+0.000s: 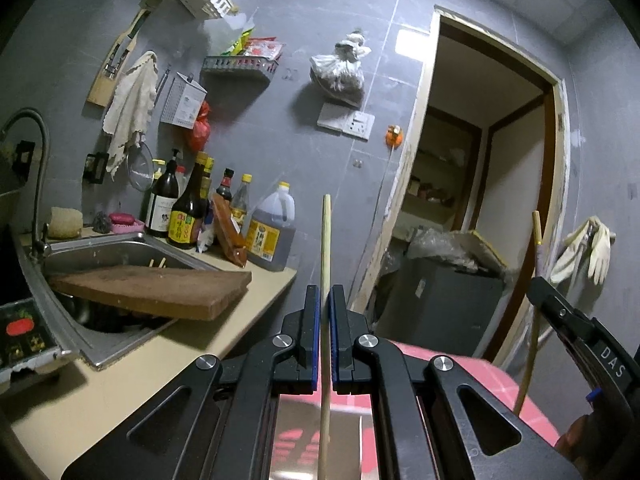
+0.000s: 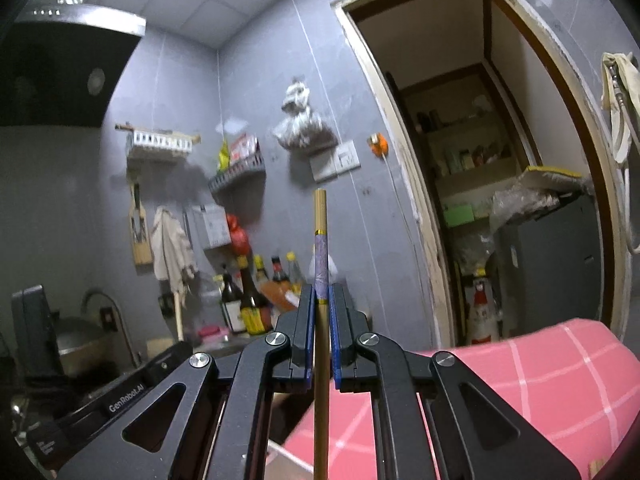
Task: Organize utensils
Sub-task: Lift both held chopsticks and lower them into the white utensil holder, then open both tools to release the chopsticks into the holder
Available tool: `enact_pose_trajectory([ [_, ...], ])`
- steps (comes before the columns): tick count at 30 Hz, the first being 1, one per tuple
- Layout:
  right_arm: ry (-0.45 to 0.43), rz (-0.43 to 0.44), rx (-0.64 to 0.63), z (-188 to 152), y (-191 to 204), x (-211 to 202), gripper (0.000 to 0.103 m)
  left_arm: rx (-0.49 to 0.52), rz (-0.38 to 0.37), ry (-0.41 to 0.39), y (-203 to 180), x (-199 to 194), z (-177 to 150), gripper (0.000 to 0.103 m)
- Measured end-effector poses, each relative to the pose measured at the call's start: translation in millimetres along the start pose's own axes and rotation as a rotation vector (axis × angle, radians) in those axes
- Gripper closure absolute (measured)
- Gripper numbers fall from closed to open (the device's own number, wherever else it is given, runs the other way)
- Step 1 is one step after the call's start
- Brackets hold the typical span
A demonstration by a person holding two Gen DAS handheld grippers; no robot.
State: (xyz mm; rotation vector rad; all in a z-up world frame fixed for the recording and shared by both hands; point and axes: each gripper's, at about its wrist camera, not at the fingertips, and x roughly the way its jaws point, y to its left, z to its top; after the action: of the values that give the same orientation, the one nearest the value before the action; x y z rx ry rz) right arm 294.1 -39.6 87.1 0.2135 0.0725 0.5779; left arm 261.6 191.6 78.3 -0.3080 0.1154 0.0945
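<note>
Each gripper holds one chopstick upright.
Left gripper (image 1: 325, 292) clamps a plain chopstick (image 1: 326, 240) right of the sink (image 1: 120, 246); right gripper (image 2: 321, 292) clamps a patterned chopstick (image 2: 321, 248).

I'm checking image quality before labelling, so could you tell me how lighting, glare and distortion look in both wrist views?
Left wrist view: dim and bluish, a bright glare patch on the wall beside the bowed doorway; the plain chopstick is sharp. Right wrist view: darker at left, doorway curved likewise; the patterned chopstick is sharp, distant bottles soft.
</note>
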Motion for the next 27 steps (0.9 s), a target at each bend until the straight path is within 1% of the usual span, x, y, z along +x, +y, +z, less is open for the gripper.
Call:
enact_pose_trajectory([
  [7,0.106,0.0,-0.01,-13,-2,-8,0.097,0.029,-0.012,0.094,-9,0,-15,0.1],
  [11,0.151,0.002,-0.008,-17,-3,-11,0.096,0.026,-0.03,0.148,-12,0,-22,0.1],
  [14,0.191,0.003,-0.014,-20,-2,-12,0.096,0.017,-0.042,0.186,-13,-2,-25,0.098],
  [18,0.212,-0.007,-0.019,-22,-3,-14,0.095,0.003,-0.053,0.214,-13,-7,-27,0.098],
  [19,0.215,-0.011,-0.019,-22,-3,-15,0.092,-0.001,-0.054,0.216,-13,-8,-26,0.096],
  [20,0.215,-0.015,-0.018,-21,-5,-17,0.085,-0.003,-0.055,0.217,-13,-10,-26,0.094],
  [22,0.208,-0.016,-0.01,-20,-8,-21,0.076,-0.01,-0.06,0.213,-13,-14,-24,0.081],
  [24,0.201,-0.024,-0.012,-17,-9,-25,0.076,-0.015,-0.065,0.202,-15,-20,-21,0.076],
  [25,0.197,-0.03,-0.014,-15,-10,-28,0.075,-0.014,-0.066,0.199,-17,-22,-20,0.076],
  [26,0.191,-0.035,-0.015,-13,-11,-30,0.071,-0.014,-0.065,0.197,-18,-24,-19,0.075],
  [27,0.186,-0.042,-0.015,-11,-12,-33,0.068,-0.013,-0.067,0.194,-19,-26,-17,0.073],
])
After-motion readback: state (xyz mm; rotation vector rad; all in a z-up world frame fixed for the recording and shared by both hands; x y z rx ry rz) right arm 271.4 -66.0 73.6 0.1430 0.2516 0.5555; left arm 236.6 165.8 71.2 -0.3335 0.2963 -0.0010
